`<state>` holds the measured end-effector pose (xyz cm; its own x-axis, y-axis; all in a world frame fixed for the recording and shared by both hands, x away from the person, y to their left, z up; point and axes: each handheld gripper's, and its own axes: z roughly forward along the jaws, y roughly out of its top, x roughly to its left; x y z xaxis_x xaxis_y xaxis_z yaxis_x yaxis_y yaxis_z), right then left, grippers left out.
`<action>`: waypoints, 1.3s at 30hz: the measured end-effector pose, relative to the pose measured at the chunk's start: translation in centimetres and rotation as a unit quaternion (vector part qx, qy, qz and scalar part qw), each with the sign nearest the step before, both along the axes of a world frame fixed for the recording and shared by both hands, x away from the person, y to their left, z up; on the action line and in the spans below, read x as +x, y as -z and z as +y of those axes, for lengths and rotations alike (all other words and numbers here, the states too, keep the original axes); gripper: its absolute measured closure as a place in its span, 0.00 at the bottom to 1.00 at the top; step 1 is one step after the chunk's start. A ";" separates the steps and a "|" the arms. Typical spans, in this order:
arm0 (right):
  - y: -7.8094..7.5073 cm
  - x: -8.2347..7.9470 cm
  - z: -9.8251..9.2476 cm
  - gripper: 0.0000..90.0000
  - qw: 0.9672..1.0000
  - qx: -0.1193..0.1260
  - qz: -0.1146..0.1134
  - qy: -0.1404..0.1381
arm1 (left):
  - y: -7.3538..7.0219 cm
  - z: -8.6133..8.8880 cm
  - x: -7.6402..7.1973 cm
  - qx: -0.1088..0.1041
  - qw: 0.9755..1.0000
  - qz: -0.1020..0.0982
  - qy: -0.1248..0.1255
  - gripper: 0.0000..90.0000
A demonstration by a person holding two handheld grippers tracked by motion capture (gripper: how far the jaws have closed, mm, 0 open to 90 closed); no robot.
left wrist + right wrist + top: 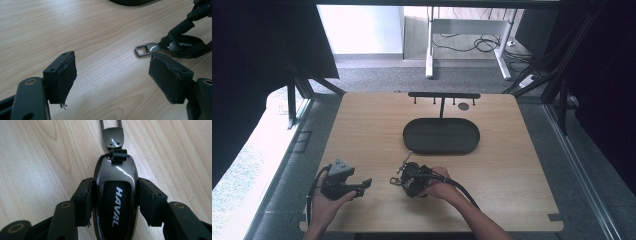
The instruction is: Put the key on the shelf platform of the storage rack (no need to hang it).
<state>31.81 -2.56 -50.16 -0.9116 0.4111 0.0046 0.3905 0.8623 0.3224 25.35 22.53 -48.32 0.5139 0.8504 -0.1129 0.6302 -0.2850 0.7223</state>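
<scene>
A glossy dark car key fob (pixel 115 170) marked HAVAL lies flat on the wooden table (pixel 512 165), a short strap and a metal clip (pixel 113 136) at its far end. My right gripper (pixel 116 195) is shut on the fob, its pads pressing on both long sides. In the high view this gripper (pixel 404 179) is near the table's front centre, pointing left. The left gripper (pixel 362 186) rests at the front left, facing the fob. Its jaws stand wide open in the left gripper view (pixel 116 75) with bare wood between them. The fob's metal ring (pixel 143 49) lies just beyond its right pad.
A black oval tray (pixel 412 137) sits in the middle of the table, behind the grippers. A low black rack with small hooks (pixel 443 95) stands at the far edge, a small dark round disc (pixel 463 106) beside it. Bare wood spreads left and right of the tray.
</scene>
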 end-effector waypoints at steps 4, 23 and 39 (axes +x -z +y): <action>-0.8 0.0 -0.5 0.55 1.000 0.014 -0.003 0.000 | 0.0 -0.1 0.0 0.001 1.000 0.000 0.002 0.25; -4.2 0.2 -2.1 0.55 0.998 0.050 -0.023 0.010 | 0.0 -0.2 0.0 -0.001 1.000 0.000 0.002 0.25; -6.0 0.4 -3.0 0.55 0.997 0.063 -0.034 0.017 | 0.0 -0.2 0.0 0.000 1.000 0.000 0.003 0.25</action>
